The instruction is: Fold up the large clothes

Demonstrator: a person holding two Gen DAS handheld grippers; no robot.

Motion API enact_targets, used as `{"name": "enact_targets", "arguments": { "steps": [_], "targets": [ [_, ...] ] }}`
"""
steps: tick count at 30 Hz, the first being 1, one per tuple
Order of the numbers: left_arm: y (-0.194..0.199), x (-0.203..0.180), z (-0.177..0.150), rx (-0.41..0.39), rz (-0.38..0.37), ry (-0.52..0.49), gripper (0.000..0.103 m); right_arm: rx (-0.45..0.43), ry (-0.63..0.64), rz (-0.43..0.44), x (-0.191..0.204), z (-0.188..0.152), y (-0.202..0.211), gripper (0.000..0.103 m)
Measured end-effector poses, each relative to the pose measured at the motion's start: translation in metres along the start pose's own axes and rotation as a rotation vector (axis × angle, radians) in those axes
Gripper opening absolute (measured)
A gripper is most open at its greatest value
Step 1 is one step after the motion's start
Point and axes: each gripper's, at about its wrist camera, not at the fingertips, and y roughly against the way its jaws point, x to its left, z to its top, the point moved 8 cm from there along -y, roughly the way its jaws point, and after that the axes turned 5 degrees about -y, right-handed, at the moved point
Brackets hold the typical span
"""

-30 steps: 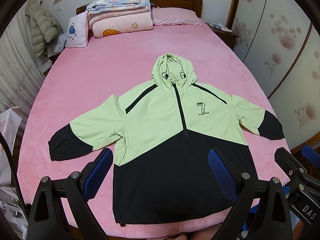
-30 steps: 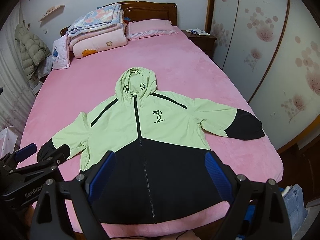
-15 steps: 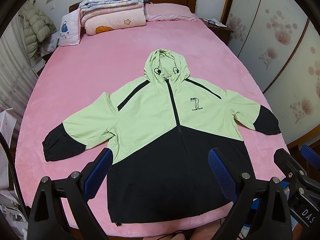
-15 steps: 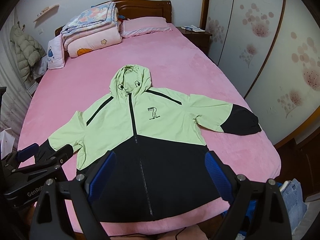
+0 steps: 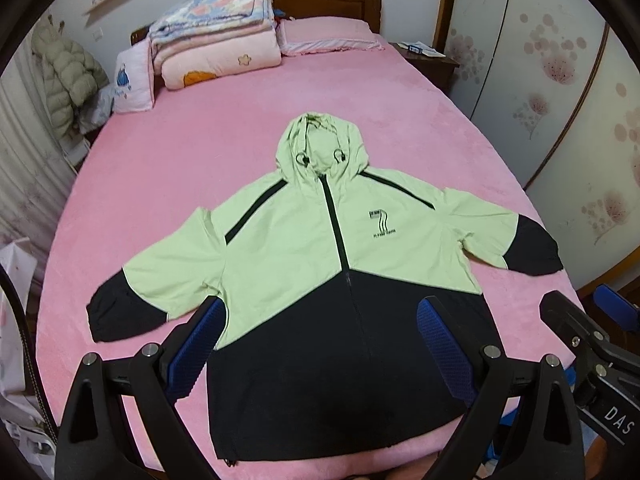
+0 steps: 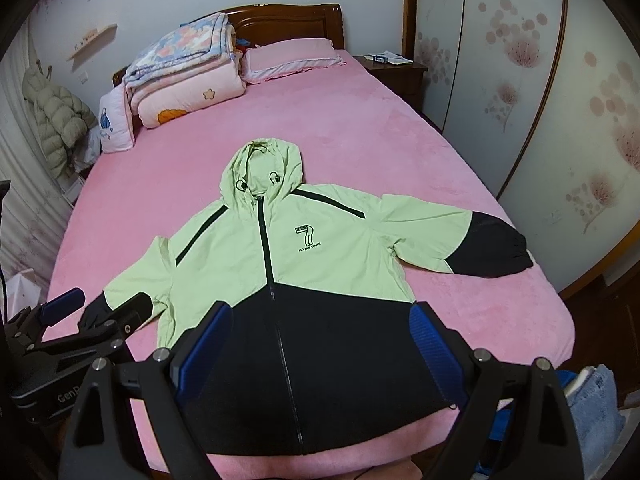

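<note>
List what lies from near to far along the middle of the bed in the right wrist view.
right gripper → jacket's black hem → number 7 logo → hood → bare pink bedsheet → pink pillow → wooden headboard

jacket [image 5: 320, 264] | green-and-black, hooded, zipped | flat, face-up, sleeves spread | on pink bed [image 5: 180, 168]

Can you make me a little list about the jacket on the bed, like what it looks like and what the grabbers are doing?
garment: green and black hooded jacket
position: flat on the pink bed, front up, zipped, sleeves spread
hood: points at the headboard
folded: not yet
left gripper: open, holds nothing
right gripper: open, holds nothing
also on bed: stacked quilts, pillow
</note>
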Motion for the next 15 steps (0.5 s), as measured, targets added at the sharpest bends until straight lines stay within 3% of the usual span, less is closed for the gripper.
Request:
{"name": "enact_targets", "arguments": {
  "steps": [7, 11, 15],
  "targets": [
    [-0.004, -0.048, 0.041, -0.083, 0.029, -0.018, 0.096, 0.017, -0.07, 0.062, -0.054, 0.022, -0.027, 0.086],
    [-0.021, -0.102, 0.076, -0.13, 0.037, -0.061, 0.096, 0.007, -0.137, 0.093, -0.105, 0.043, -0.046, 0.086],
    [-0.045, -0.159, 0.106, -0.201, 0.003, -0.064, 0.096, -0.029, -0.176, 0.066, -0.169, 0.064, -0.071, 0.086]
  ]
}}
